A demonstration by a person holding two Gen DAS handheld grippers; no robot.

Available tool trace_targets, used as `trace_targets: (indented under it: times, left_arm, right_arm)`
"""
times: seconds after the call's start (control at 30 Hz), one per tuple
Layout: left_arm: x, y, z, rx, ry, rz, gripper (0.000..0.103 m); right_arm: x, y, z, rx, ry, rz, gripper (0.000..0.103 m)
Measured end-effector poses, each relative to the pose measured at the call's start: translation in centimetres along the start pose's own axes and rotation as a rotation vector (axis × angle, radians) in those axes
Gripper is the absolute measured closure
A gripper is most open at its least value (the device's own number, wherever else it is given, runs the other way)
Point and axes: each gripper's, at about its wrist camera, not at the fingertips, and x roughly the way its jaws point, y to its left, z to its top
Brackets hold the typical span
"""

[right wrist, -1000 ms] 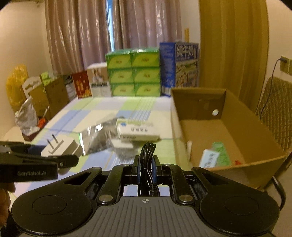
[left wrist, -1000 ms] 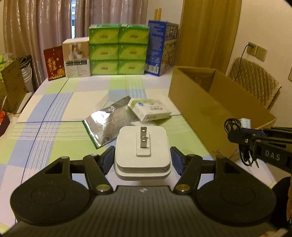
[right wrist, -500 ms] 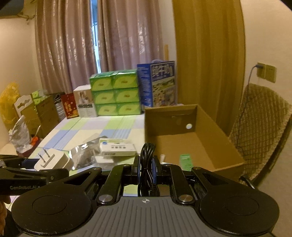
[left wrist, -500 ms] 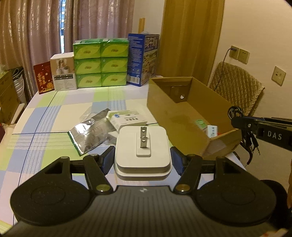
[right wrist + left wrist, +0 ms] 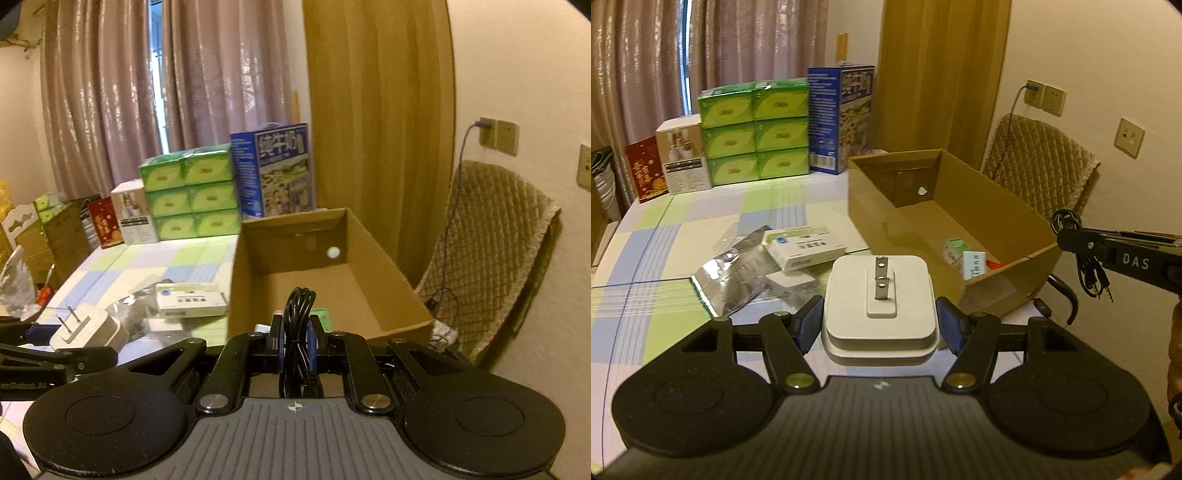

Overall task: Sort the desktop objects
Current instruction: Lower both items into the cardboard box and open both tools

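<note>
Both grippers have swung right toward the cardboard box (image 5: 1008,206). Left gripper (image 5: 879,325) clamped on white charger (image 5: 881,306); right gripper (image 5: 295,341) pinched on coiled black cable (image 5: 297,325). I'm mid-carry; next, drop both inside. Medicine box (image 5: 805,247) waits farther left on desk (image 5: 657,258).

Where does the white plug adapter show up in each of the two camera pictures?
Left wrist view: white plug adapter at bottom centre, clamped in the left gripper.
Right wrist view: adapter at the lower left edge.
Shared landmark: the cardboard box, right of it in both.
</note>
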Motion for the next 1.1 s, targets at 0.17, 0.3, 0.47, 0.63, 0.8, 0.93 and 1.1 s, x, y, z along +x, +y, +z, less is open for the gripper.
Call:
trace_targets:
  times: [0.17,0.3,0.47,0.63,0.8,0.93,1.1]
  left_arm:
    - [0.7,-1.6,1.0,0.032,-0.004,-0.029,0.043]
    - [1.4,-2.9,1.9,0.046,-0.005,-0.06,0.043]
    - [2.8,-4.4,3.2,0.058,-0.002,-0.095,0.043]
    - [4.6,-5.5,4.6,0.062,0.0,-0.112,0.043]
    - [6.4,-6.1,6.5,0.048,-0.002,-0.129,0.043]
    - [8.2,-6.3,7.8,0.027,-0.002,-0.145,0.043]
    - [10.8,-6.5,8.9,0.014,0.005,-0.151,0.043]
  right_arm:
    - [-0.2,-1.5,0.4,0.002,0.001,-0.024,0.094]
    - [0.2,-2.5,1.0,-0.003,0.001,-0.033,0.094]
    - [1.2,-3.4,1.8,-0.007,-0.001,-0.032,0.094]
    - [2.8,-4.5,2.9,0.006,0.009,-0.019,0.094]
    - [4.6,-5.6,4.4,0.023,0.013,-0.003,0.094]
    - [6.3,-6.4,5.5,0.019,0.016,0.0,0.094]
    - [8.3,-7.1,6.1,0.012,0.028,0.003,0.094]
